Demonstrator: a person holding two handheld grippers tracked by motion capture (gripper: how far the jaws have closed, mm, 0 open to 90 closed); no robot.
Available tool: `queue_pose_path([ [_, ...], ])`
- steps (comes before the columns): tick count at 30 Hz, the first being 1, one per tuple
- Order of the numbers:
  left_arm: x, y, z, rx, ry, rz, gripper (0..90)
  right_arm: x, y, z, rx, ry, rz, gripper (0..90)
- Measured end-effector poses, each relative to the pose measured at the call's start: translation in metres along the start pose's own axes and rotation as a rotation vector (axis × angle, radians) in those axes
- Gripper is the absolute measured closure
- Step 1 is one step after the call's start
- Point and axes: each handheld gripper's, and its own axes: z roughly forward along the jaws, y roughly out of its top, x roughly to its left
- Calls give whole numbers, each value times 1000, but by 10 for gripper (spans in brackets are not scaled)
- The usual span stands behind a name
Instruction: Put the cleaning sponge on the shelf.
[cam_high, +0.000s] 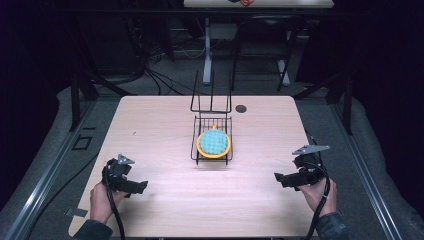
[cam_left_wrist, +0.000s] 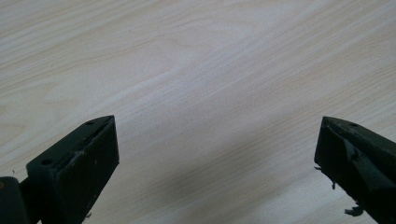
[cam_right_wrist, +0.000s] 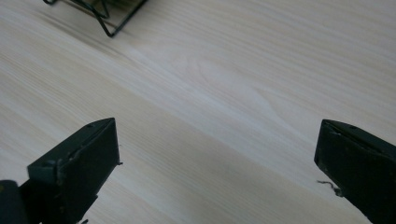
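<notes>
Pale woodgrain table (cam_high: 165, 125), black wire rack (cam_high: 212, 142), teal-and-orange pad (cam_high: 214, 142)

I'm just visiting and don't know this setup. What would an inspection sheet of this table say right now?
Surface: pale wood-grain table, bare around the rack.
Job's things: black wire rack at centre, holding a round blue and orange item.
Clutter: small dark disc near the far edge.
Grippers: left gripper and right gripper open, empty, each held in a hand near the front edge.
Cables: one trails from each gripper; more on the floor behind.
Surroundings: dark room, another table beyond.
</notes>
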Motion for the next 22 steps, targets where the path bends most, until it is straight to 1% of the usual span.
queue_pose_path([
  [2,0,0,0,2,-10,-2,0,-3,-6,3,3,-8,6,0],
  [6,0,-1,1,2,-17,-4,0,-8,-15,12,41,-11,18,0],
  [7,0,-1,1,1,-14,0,0,-9,-17,15,46,-13,21,0],
  [10,1,0,3,16,-27,10,0,-13,-21,20,68,-16,19,0],
  [12,1,0,5,17,-33,7,0,-14,-23,26,87,-8,29,0],
  [13,1,0,6,14,-33,5,0,-15,-24,28,98,-9,25,0],
  [14,1,1,6,14,-39,5,0,-15,-24,29,100,-7,22,0],
  [20,1,1,7,2,-48,1,0,-15,-23,28,97,-9,19,0],
  [21,1,0,6,-1,-48,2,0,-15,-23,28,96,-10,19,0],
  [22,1,0,6,-12,-51,-5,0,-15,-22,28,96,-8,18,0],
])
